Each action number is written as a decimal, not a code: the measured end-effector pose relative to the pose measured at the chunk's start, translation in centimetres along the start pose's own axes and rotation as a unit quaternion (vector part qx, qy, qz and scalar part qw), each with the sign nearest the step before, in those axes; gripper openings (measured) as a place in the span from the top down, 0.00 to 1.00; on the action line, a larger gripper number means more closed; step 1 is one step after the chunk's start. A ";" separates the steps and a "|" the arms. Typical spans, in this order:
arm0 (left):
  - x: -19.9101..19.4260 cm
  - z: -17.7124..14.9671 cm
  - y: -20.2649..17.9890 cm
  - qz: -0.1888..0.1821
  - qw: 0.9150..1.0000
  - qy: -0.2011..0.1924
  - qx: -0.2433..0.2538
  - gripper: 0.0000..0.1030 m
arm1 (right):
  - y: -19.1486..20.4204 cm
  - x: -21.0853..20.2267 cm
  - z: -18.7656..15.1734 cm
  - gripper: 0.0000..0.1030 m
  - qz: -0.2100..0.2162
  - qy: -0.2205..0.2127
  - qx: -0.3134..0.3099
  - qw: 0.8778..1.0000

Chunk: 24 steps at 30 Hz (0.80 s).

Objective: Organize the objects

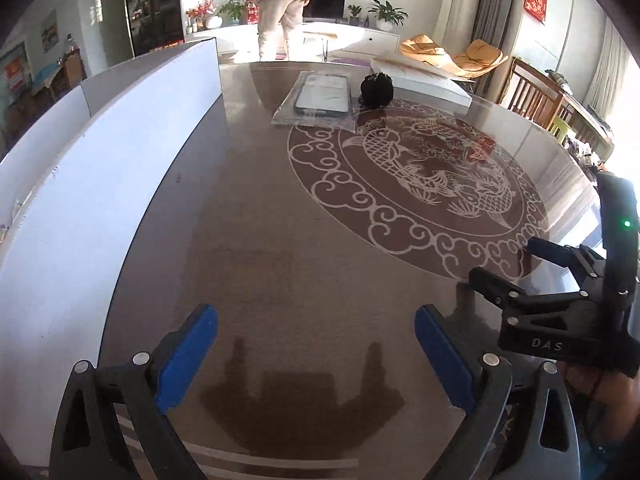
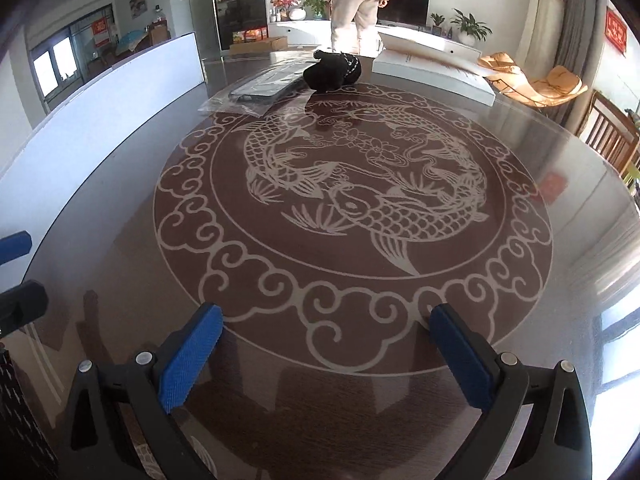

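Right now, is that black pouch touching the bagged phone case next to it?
Cannot tell. In the left wrist view the black pouch sits right at the bagged phone case, edges seemingly meeting; the right wrist view overlaps them, showing no clear gap.

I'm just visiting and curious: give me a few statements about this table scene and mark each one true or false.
1. Both grippers are open and hold nothing. True: the left gripper and the right gripper have only bare table between their blue pads.
2. The phone case lies in a clear plastic bag. True: the phone case sits inside the bag at the far side.
3. The black pouch is at the near edge, by the grippers. False: the black pouch lies at the far side, beside the bag.
4. The tabletop is plain white. False: it is dark brown with a pale fish pattern.
5. A white board stands along one side of the table. True: the white board stands upright there.
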<state>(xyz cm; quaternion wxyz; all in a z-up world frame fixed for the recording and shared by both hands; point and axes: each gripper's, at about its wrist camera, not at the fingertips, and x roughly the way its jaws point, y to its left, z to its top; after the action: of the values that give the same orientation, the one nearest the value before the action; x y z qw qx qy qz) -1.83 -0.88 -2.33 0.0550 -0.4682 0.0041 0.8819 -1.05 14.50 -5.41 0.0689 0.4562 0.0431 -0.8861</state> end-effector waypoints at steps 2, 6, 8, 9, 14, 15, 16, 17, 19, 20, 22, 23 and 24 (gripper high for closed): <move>1.5 0.2 -0.3 0.025 1.000 0.002 0.003 0.03 | 0.1 0.1 0.0 0.00 -0.001 0.000 0.000 1.000; 2.4 -0.5 0.3 0.046 0.999 -0.008 0.002 0.01 | 0.1 0.2 0.0 0.00 -0.001 -0.001 0.000 1.000; 2.3 -0.7 1.0 0.039 0.999 -0.011 -0.013 0.01 | 0.1 0.2 0.0 0.00 -0.001 -0.001 0.000 1.000; 2.4 -0.7 1.2 0.044 0.999 -0.007 -0.016 0.01 | 0.2 0.2 0.0 0.00 -0.001 -0.001 0.000 1.000; 2.3 -0.8 1.5 0.049 0.998 -0.011 -0.026 0.00 | 0.1 0.2 0.0 0.00 0.000 0.000 0.000 1.000; 2.3 -0.9 1.5 0.050 0.998 -0.011 -0.026 0.00 | 0.1 0.3 0.0 0.00 0.000 0.000 0.000 1.000; 2.3 -0.8 1.4 0.050 0.998 -0.011 -0.026 0.00 | 0.1 0.2 0.0 0.00 0.000 -0.001 0.000 1.000; 2.4 -0.8 1.4 0.050 0.998 -0.012 -0.027 0.00 | 0.1 0.3 0.0 0.00 0.000 0.000 0.000 1.000; 2.4 -0.8 1.4 0.050 0.998 -0.012 -0.027 0.00 | 0.1 0.3 0.0 0.00 0.000 0.000 0.000 1.000; 2.4 -0.8 1.4 0.050 0.998 -0.012 -0.027 0.00 | 0.1 0.3 0.0 0.00 0.000 0.000 0.000 1.000; 2.4 -0.8 1.4 0.050 0.998 -0.012 -0.027 0.00 | 0.1 0.3 0.0 0.00 0.000 0.000 0.000 1.000; 2.4 -0.8 1.4 0.050 0.998 -0.012 -0.027 0.00 | 0.1 0.3 0.0 0.00 0.000 0.000 0.000 1.000; 2.3 -0.9 1.4 0.050 0.998 -0.012 -0.027 0.00 | 0.1 0.3 0.0 0.00 0.000 0.000 0.000 1.000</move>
<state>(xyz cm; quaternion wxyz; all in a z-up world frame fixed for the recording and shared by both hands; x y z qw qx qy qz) -2.54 -2.08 -4.82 -0.0023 -0.4581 0.0029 0.8889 -1.21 14.35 -5.63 0.0685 0.4558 0.0432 -0.8864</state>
